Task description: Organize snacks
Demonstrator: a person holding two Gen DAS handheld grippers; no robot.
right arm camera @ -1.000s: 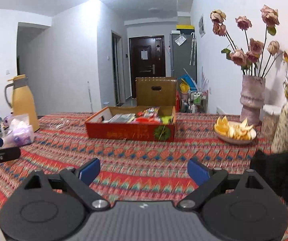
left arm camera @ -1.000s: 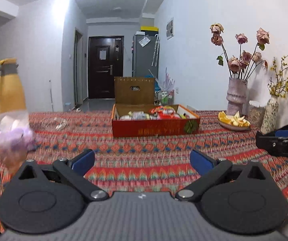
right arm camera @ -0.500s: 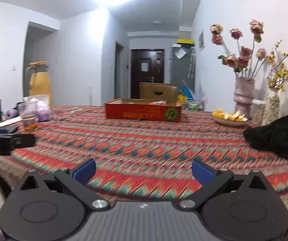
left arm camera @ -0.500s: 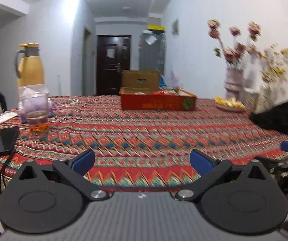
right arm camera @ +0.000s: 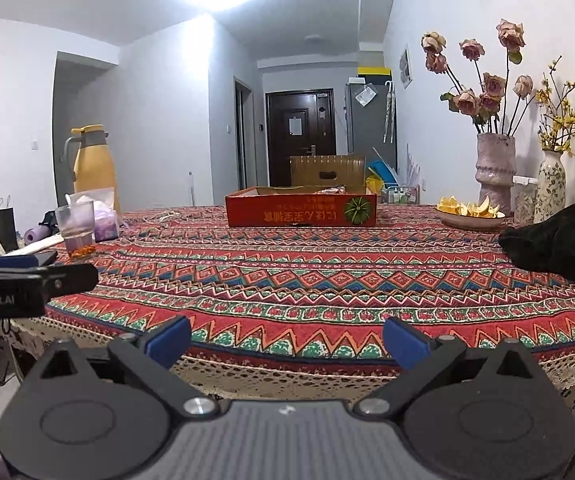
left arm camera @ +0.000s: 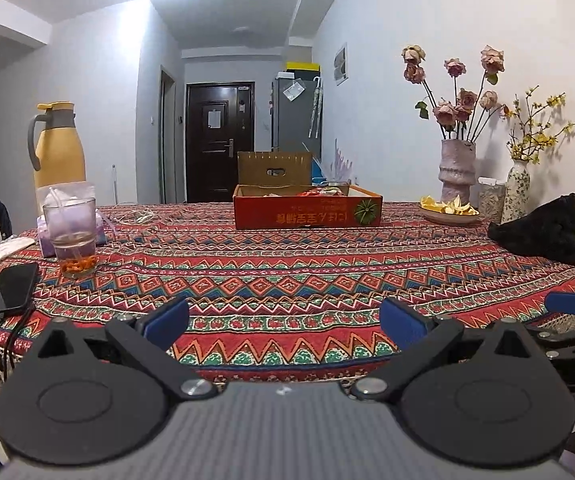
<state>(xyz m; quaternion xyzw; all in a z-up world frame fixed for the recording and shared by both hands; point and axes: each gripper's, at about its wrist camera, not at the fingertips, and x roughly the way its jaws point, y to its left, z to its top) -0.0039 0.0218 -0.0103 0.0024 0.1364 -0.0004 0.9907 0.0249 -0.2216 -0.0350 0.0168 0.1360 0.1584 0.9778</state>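
Note:
A red cardboard box (left arm camera: 307, 213) with snack packets (left arm camera: 321, 191) inside stands at the far middle of the patterned table; it also shows in the right wrist view (right arm camera: 301, 211). My left gripper (left arm camera: 284, 322) is open and empty, low at the table's near edge, far from the box. My right gripper (right arm camera: 285, 339) is open and empty, just off the near edge. The right gripper's blue finger shows at the right of the left wrist view (left arm camera: 571, 304). The left gripper shows at the left of the right wrist view (right arm camera: 31, 276).
On the left are a glass (left arm camera: 73, 236), a phone (left arm camera: 11, 290), a tissue pack (left arm camera: 87, 224) and a yellow jug (left arm camera: 57, 148). On the right are a black cloth (left arm camera: 543, 232), a plate of peels (left arm camera: 449, 210) and two vases (left arm camera: 457, 172).
Both grippers have pulled back from over the table to its near edge and sunk lower. The box now looks farther away. Both stayed open.

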